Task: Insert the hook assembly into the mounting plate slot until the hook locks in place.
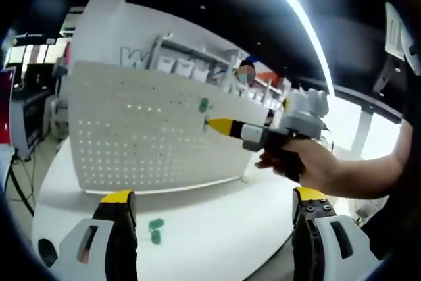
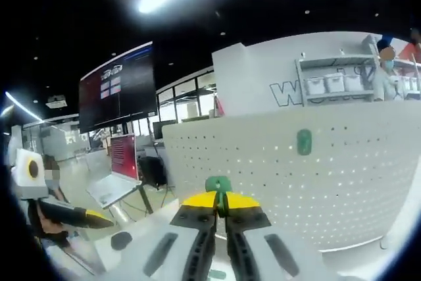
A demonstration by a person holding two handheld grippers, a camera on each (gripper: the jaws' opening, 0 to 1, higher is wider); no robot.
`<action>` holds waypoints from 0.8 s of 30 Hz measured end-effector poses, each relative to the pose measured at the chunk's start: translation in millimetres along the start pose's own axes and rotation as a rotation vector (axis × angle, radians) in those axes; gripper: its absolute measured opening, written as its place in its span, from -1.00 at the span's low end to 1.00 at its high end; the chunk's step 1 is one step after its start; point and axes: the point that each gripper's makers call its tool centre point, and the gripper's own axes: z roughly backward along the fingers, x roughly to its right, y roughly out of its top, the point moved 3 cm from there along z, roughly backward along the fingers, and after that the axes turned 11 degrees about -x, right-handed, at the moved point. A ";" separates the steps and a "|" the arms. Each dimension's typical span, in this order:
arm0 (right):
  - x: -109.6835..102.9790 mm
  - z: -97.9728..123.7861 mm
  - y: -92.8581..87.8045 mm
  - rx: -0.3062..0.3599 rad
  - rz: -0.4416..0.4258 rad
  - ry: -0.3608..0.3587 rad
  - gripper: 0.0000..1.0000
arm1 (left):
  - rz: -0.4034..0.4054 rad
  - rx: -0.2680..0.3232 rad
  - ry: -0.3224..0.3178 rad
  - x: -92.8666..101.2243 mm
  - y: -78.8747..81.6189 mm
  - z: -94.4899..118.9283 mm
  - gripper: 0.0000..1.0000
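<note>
The right claw [image 2: 221,203] is clamped on one green hook [image 2: 218,185], held near the white pegboard [image 2: 342,182]. A second green hook [image 2: 304,141] sits on the board. The left claw [image 1: 214,205] stands wide apart, holding nothing, above the worktop [image 1: 217,228], where a third green hook [image 1: 155,230] lies.

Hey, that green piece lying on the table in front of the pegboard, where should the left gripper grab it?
Probably across its narrow sides, coming down from above. The green piece lies flat on the table, apart from the pegboard, just ahead of the left gripper, whose jaws stand open wide enough to straddle it. Its finer shape is too small to tell.
</note>
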 end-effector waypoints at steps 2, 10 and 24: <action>7.6 -2.7 2.0 0.003 0.004 -0.017 -0.99 | 0.003 -0.002 0.004 -1.4 -0.4 -0.8 1.00; 43.2 -9.2 15.0 0.039 -0.014 -0.090 -0.99 | 0.014 -0.010 0.019 -9.3 -3.8 -2.0 0.97; 92.5 -10.0 30.2 0.088 -0.040 -0.195 -0.99 | 0.026 -0.033 0.033 -19.3 -6.8 -6.9 0.94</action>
